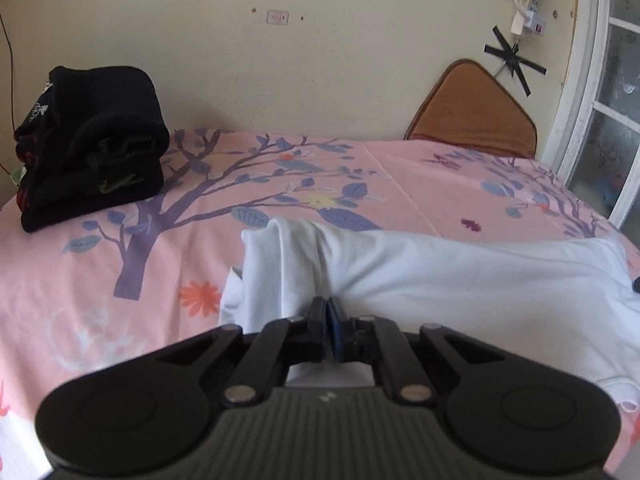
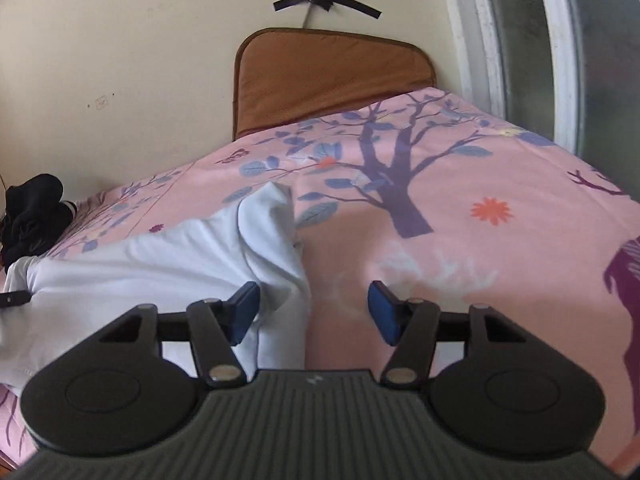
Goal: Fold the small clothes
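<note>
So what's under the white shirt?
The pink sheet shows all around the white shirt, so it probably runs beneath it. Anything else under there is covered. The left gripper pinches its edge.

Both wrist views skim low over the bed (image 1: 120,280), sharing the white garment (image 1: 440,280)

A pink bedsheet (image 1: 280,184) printed with purple trees, blue leaves and orange flowers is covering the bed. A brown cushion (image 2: 332,76) is leaning upright against the cream wall (image 1: 240,40) at the far edge. Black tape crosses (image 1: 514,58) are holding a white power strip (image 1: 528,4) to the wall. A white-framed window (image 2: 520,40) is standing to the right.
</note>
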A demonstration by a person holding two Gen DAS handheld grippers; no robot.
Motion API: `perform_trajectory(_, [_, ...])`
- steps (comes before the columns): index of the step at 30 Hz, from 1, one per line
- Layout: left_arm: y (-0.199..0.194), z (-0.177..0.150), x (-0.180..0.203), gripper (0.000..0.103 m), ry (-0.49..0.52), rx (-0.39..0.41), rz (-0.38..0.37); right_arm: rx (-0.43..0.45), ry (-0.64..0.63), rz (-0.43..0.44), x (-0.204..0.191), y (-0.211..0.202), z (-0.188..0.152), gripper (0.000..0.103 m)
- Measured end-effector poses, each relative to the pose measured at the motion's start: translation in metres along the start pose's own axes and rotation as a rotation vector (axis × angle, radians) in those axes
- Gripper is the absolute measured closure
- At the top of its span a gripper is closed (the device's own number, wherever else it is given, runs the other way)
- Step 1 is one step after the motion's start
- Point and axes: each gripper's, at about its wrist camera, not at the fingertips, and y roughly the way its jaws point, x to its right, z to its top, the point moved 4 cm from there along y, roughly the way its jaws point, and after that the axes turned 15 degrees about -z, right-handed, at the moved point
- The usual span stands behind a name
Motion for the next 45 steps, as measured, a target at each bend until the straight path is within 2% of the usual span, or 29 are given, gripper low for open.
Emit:
perform_trajectory(2, [-0.021, 0.008, 0.009, 0.096, -0.017, 0.066, -0.061, 0.01, 0.069, 0.051, 0.008, -0.013, 0.005, 0.039])
perform_trajectory(4, [-0.031, 0.017, 0.022, 0.089, -0.02, 0.106, -0.137, 0.001, 0.145, 0.09, 0.015, -0.018, 0.008, 0.039])
perform_trajectory(6, [-0.026, 0.024, 0.041, 0.079, 0.009, 0.109, -0.198, -0.019, 0.21, 0.123, 0.015, -0.013, 0.01, 0.039])
perform_trajectory(8, [-0.011, 0.026, 0.061, 0.076, 0.044, 0.082, -0.236, -0.025, 0.26, 0.146, 0.009, -0.011, 0.013, 0.039])
perform_trajectory(10, [0.009, 0.025, 0.078, 0.076, 0.084, 0.044, -0.244, 0.006, 0.253, 0.194, -0.007, -0.011, 0.019, 0.04])
perform_trajectory(13, [0.037, 0.024, 0.092, 0.076, 0.12, 0.007, -0.228, 0.042, 0.173, 0.3, -0.047, -0.007, 0.025, 0.042])
perform_trajectory(15, [0.053, 0.023, 0.091, 0.076, 0.138, -0.01, -0.194, 0.004, 0.11, 0.337, -0.067, 0.015, 0.018, 0.044])
perform_trajectory(16, [0.064, 0.02, 0.085, 0.076, 0.125, -0.037, -0.167, -0.038, 0.076, 0.308, -0.075, 0.031, 0.016, 0.045])
perform_trajectory(17, [0.075, 0.017, 0.077, 0.078, 0.106, -0.068, -0.134, -0.077, 0.048, 0.258, -0.078, 0.049, 0.012, 0.049])
perform_trajectory(19, [0.08, 0.012, 0.065, 0.081, 0.09, -0.055, -0.128, -0.084, 0.021, 0.152, -0.069, 0.079, 0.006, 0.096])
perform_trajectory(20, [0.078, 0.012, 0.064, 0.081, 0.089, -0.06, -0.131, -0.079, 0.088, 0.171, -0.056, 0.087, 0.008, 0.103])
perform_trajectory(22, [0.069, 0.011, 0.065, 0.079, 0.084, -0.065, -0.128, -0.127, 0.23, 0.222, -0.038, 0.084, 0.011, 0.103])
perform_trajectory(23, [0.062, 0.01, 0.064, 0.078, 0.081, -0.06, -0.137, -0.104, 0.231, 0.232, -0.034, 0.072, 0.012, 0.097])
perform_trajectory(25, [0.046, 0.01, 0.065, 0.076, 0.058, -0.033, -0.171, -0.041, 0.226, 0.241, -0.023, 0.043, 0.013, 0.079])
perform_trajectory(26, [0.039, 0.011, 0.065, 0.076, 0.036, -0.016, -0.197, -0.02, 0.239, 0.226, -0.014, 0.031, 0.012, 0.058])
perform_trajectory(27, [0.034, 0.012, 0.067, 0.076, 0.015, -0.002, -0.227, -0.014, 0.257, 0.204, -0.004, 0.021, 0.009, 0.048])
perform_trajectory(29, [0.031, 0.019, 0.076, 0.078, -0.013, 0.01, -0.292, -0.054, 0.304, 0.199, 0.015, 0.01, 0.001, 0.048])
perform_trajectory(32, [0.042, 0.024, 0.098, 0.079, -0.037, -0.012, -0.406, -0.176, 0.383, 0.217, 0.032, 0.007, -0.015, 0.048])
perform_trajectory(34, [0.054, 0.021, 0.112, 0.079, -0.033, -0.038, -0.452, -0.191, 0.373, 0.195, 0.034, 0.002, -0.022, 0.048])
perform_trajectory(38, [0.082, 0.005, 0.122, 0.086, -0.046, -0.122, -0.462, -0.234, 0.383, 0.195, 0.028, 0.01, -0.033, 0.048])
perform_trajectory(39, [0.089, -0.001, 0.121, 0.087, -0.051, -0.149, -0.448, -0.218, 0.373, 0.197, 0.024, 0.01, -0.034, 0.049])
perform_trajectory(40, [0.095, -0.008, 0.119, 0.096, -0.046, -0.167, -0.413, -0.214, 0.357, 0.199, 0.02, 0.012, -0.034, 0.049])
perform_trajectory(41, [0.093, -0.012, 0.118, 0.098, -0.023, -0.14, -0.388, -0.22, 0.344, 0.208, 0.015, 0.014, -0.033, 0.048])
perform_trajectory(44, [0.089, -0.017, 0.115, 0.097, -0.018, -0.117, -0.397, -0.231, 0.299, 0.237, -0.005, 0.019, -0.033, 0.05])
perform_trajectory(45, [0.088, -0.017, 0.113, 0.097, -0.026, -0.113, -0.402, -0.235, 0.271, 0.234, -0.013, 0.021, -0.033, 0.058])
